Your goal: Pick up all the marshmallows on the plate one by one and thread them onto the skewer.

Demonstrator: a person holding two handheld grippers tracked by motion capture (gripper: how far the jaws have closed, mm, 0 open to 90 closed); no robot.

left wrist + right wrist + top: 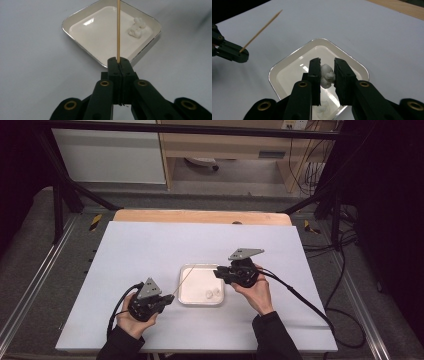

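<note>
Left gripper [119, 65] clamps a thin wooden skewer [118, 30] by the white square tray's [186, 270] near-left corner, right gripper [327, 72] pinches one white doughy lump [327, 75] above the tray, another lump [322, 108] waits inside; next, probably spear it squarely.

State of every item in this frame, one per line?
Thin wooden skewer: clamped in the shut left tool, angled up over the tray.
White lump of food: gripped by the right tool, lifted.
Two white lumps: resting in the tray.
White square tray: flat on the table.
</note>
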